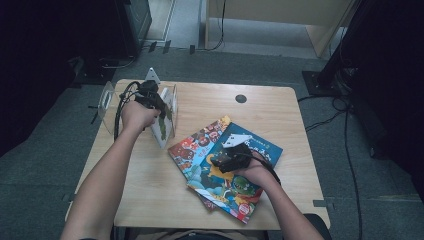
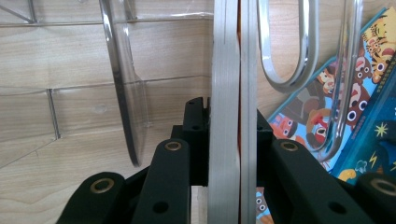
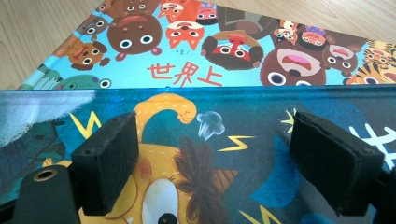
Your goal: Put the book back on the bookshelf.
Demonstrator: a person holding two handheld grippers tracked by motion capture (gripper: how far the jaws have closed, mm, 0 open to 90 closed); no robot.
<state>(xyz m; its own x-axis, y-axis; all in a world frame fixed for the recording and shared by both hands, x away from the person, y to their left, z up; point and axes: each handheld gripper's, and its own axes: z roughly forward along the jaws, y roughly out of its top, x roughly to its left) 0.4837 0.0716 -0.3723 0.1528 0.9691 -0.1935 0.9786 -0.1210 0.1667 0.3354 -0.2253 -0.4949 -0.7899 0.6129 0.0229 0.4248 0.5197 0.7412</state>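
Note:
A thin white-edged book (image 2: 232, 70) stands upright in a clear plastic rack (image 1: 107, 100) at the table's far left. My left gripper (image 1: 150, 96) is shut on the book's edge, its black jaws pressed against both faces in the left gripper view (image 2: 232, 135). The book's cover (image 1: 164, 125) shows pale with green marks in the high view. My right gripper (image 1: 220, 160) lies over a dark blue picture book (image 3: 210, 121) with an orange lion on it. Its jaws stand open (image 3: 219, 158), and nothing sits between the pads (image 3: 107, 158).
A light blue book of animal faces (image 1: 197, 145) lies under the dark blue one (image 1: 260, 147), and another colourful book (image 1: 235, 192) sits nearer the front edge. Metal wire loops (image 2: 285, 56) stand beside the held book. The wooden table (image 1: 150, 200) is bare at front left.

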